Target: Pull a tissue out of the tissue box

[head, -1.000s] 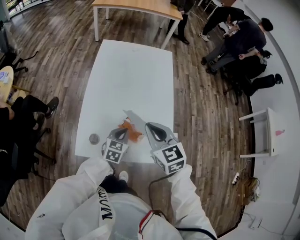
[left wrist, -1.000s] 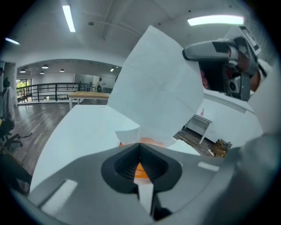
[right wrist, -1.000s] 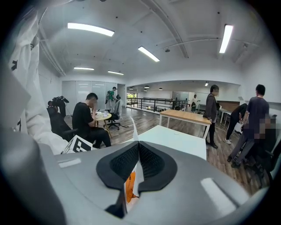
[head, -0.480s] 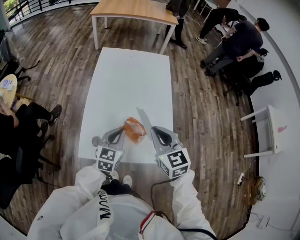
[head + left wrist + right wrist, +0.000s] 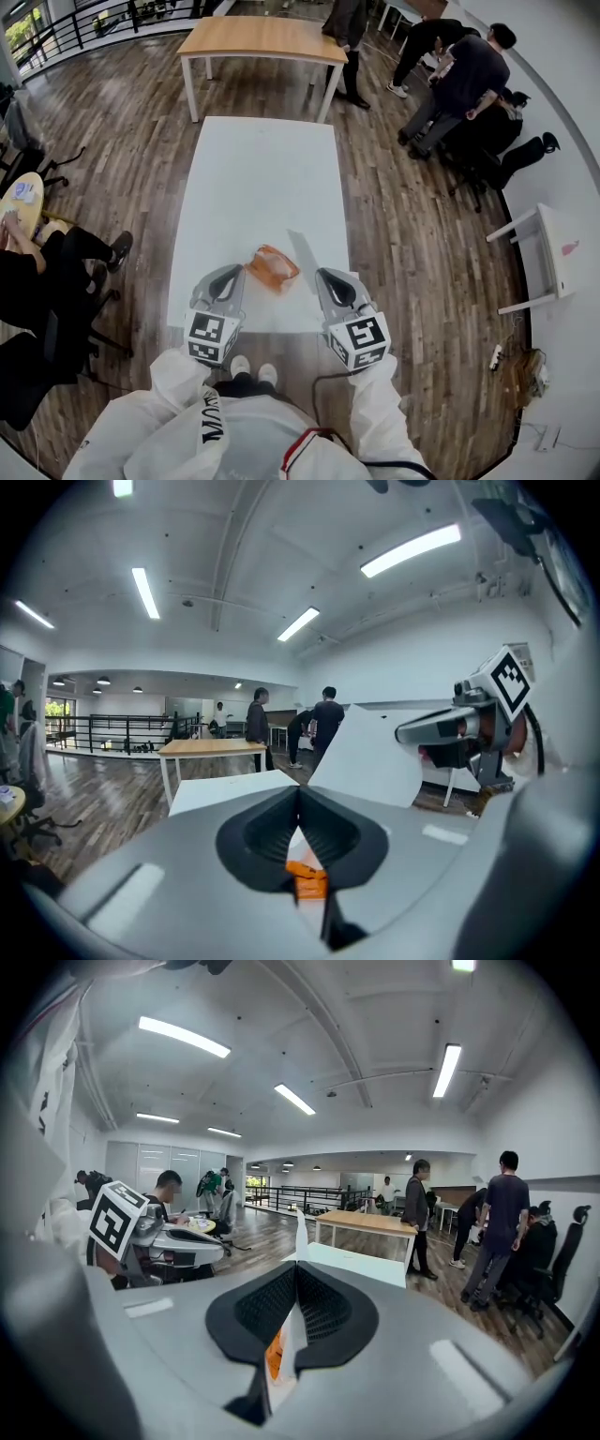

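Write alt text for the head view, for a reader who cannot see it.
Seen from above, a person in a white suit holds two claws over the near end of a white table. The left claw grips an orange tissue pack, and the right claw is shut on a white tissue beside it. Farther off, people stand near a wooden table.

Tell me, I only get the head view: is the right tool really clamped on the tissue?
Observer: Yes. In the right gripper view, the right tool has its jaws shut on the white tissue, which runs up between them.
Operator: And the other one?
Observer: In the left gripper view, the left tool is shut on the orange pack, pinching its edge deep between the jaws.
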`<action>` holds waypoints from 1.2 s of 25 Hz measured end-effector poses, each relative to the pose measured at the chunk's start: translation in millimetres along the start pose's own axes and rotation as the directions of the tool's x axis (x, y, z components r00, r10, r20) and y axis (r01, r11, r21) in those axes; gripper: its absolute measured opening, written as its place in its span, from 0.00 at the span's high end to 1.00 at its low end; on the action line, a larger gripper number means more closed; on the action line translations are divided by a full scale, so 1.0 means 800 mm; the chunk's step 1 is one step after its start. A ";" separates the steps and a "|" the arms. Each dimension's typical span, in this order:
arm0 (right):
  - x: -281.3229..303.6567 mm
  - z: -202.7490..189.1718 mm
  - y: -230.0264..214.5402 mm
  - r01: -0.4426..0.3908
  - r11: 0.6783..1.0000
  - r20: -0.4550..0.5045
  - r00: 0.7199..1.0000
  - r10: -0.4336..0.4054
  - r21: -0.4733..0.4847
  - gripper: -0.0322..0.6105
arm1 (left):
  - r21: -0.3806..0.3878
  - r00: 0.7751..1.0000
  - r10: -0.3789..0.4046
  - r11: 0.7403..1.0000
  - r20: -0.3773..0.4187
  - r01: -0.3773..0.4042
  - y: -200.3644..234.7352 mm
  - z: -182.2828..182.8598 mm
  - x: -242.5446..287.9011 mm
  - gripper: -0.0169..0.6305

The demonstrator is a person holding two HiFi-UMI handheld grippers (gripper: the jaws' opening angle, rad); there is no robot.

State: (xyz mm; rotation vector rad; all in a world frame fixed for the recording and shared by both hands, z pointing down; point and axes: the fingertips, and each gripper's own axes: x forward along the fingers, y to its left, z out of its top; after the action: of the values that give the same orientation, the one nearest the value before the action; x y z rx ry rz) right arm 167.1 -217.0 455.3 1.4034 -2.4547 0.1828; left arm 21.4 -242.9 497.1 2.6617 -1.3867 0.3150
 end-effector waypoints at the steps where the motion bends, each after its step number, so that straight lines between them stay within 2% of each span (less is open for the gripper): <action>1: -0.003 0.002 0.000 0.005 1.000 0.007 1.000 -0.005 0.002 0.94 | 0.010 1.000 0.001 1.000 0.006 -0.001 0.000 0.005 -0.003 0.97; 21: -0.057 0.022 0.007 0.080 0.996 0.092 0.992 -0.083 0.036 0.94 | 0.076 0.993 -0.015 0.997 0.116 0.006 -0.001 0.076 -0.046 0.97; 30: -0.073 0.035 0.013 0.085 0.995 0.134 0.987 -0.092 0.054 0.94 | 0.078 0.988 -0.013 0.997 0.151 0.001 0.001 0.100 -0.068 0.97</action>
State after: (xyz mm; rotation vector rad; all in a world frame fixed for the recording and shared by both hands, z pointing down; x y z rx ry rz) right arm 180.3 -171.2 409.9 1.5917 -2.5048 0.1311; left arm 0.9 -216.6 406.8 2.8058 -1.4346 0.1726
